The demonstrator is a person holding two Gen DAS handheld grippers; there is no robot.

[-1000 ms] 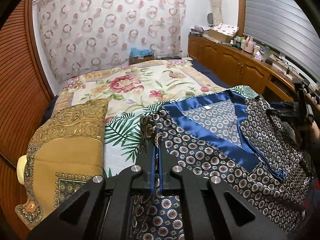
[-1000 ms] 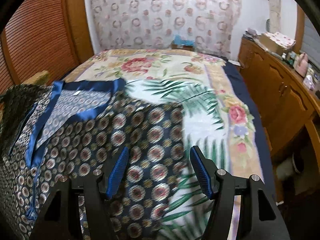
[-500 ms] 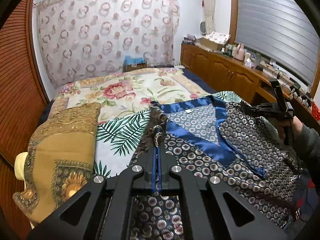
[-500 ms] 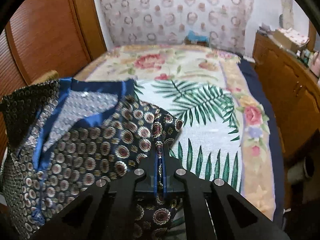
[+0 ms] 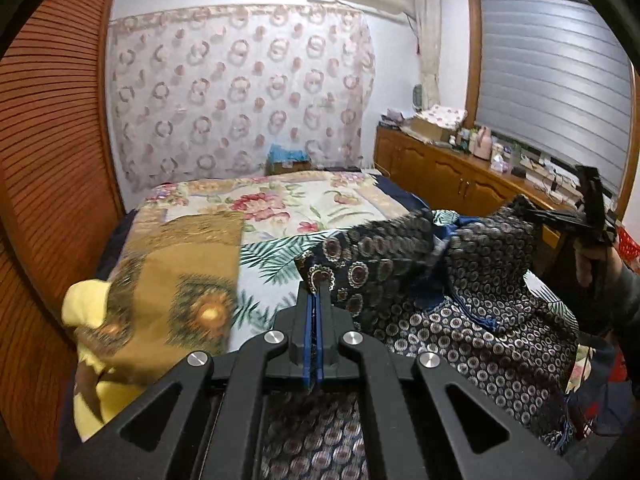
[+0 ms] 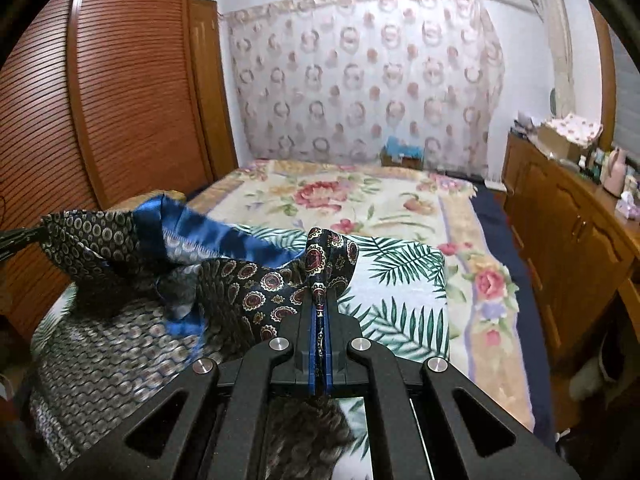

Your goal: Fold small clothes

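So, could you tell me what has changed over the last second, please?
The right gripper, open above the garment a second ago, has shut on its edge. Both grippers have since lifted the cloth, so it now hangs bunched between them, no longer spread flat. The left gripper stays clamped on its own edge. The bed and the yellow-brown cloth lie as before.

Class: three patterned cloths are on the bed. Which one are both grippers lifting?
The navy medallion-print garment with blue satin trim. Both the left gripper and right gripper pinch its corners; the gold cloth and floral bedspread lie untouched.
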